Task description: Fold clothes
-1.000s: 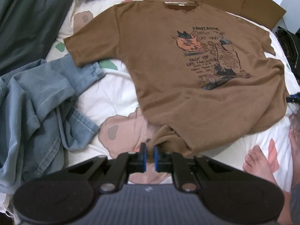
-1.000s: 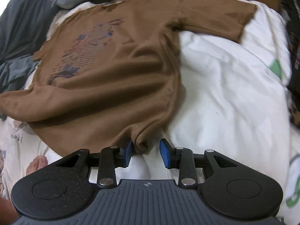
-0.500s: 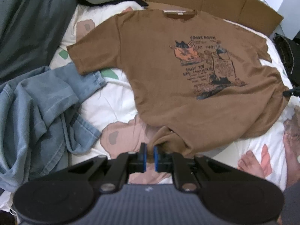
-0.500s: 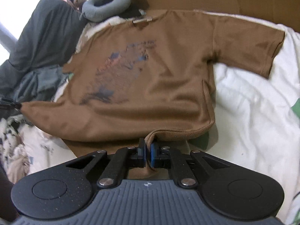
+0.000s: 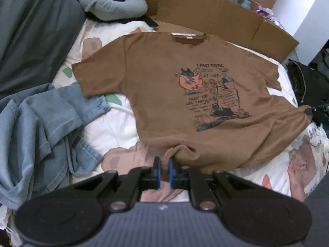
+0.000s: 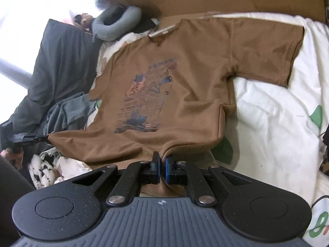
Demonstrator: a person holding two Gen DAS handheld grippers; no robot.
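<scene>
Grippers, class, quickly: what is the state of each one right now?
Left gripper: closed, pinching the hem of the brown printed cotton T-shirt.
Right gripper: closed, pinching the same T-shirt's hem at the other bottom corner.

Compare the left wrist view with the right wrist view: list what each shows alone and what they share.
Only the left wrist view shows the left gripper close up, its fingers shut on the hem, plus crumpled blue denim and a black bag.

Only the right wrist view shows the right gripper close up, pinching the other hem corner, and the shirt's far sleeve laid flat.

Both show the brown t-shirt print-up on the bed, the cardboard and grey neck pillow.
</scene>
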